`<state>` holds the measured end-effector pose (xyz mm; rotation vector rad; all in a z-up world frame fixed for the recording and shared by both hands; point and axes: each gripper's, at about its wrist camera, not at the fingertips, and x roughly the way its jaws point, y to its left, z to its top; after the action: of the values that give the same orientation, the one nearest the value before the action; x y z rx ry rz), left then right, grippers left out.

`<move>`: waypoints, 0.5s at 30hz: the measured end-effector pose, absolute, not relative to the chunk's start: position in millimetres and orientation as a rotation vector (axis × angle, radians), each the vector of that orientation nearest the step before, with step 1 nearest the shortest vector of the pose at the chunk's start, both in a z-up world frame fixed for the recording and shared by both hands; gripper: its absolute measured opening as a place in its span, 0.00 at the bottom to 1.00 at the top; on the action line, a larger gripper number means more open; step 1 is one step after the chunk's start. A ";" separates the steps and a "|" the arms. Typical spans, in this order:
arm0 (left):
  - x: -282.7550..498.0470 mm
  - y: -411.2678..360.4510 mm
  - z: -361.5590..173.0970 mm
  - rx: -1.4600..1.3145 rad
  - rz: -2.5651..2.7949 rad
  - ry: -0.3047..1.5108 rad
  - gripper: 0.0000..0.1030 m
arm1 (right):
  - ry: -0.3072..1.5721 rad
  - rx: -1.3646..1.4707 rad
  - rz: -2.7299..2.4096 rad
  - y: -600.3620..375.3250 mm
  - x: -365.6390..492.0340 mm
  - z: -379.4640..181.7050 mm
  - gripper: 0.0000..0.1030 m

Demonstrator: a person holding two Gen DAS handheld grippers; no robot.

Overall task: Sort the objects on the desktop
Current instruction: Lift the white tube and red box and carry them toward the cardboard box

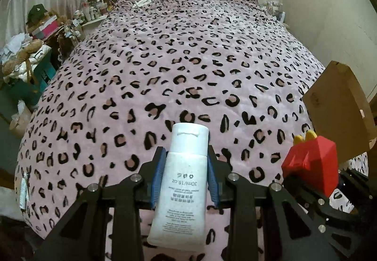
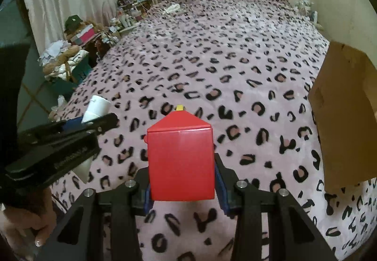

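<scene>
Over big bed (image 1: 188, 60) with spotty pink cover, both things held up in air. Brown cardboard box (image 2: 344, 115) stands at right, likely drop spot. Right gripper (image 2: 182, 186) squeezes red toy box (image 2: 181, 162). Left gripper (image 1: 183, 176) squeezes white bottle (image 1: 182, 181). Neither sorted yet.

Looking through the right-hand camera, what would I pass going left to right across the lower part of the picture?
A hand gripping the other tongs, which hold a white bottle → the red box clamped in this camera's tongs → the brown cardboard box at the right edge.
</scene>
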<state>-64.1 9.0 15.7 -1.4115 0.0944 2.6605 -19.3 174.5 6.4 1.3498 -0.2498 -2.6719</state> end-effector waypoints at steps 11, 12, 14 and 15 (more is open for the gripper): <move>-44.0 3.1 35.6 -1.392 2.675 0.096 0.33 | -0.199 1.302 -2.703 159.4 -6.3 36.1 0.41; -42.7 3.3 35.6 -1.394 2.672 0.097 0.33 | -0.197 1.302 -2.704 158.4 -4.6 37.0 0.41; -39.5 4.4 36.0 -1.394 2.670 0.103 0.33 | -0.193 1.305 -2.702 158.0 -3.5 37.5 0.41; -39.0 5.1 35.6 -1.396 2.668 0.104 0.33 | -0.191 1.308 -2.703 157.6 -1.8 37.8 0.41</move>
<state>-39.1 5.1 35.6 -1.3959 0.1036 2.6677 -1.8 157.6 37.8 1.3079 -0.1915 -2.7032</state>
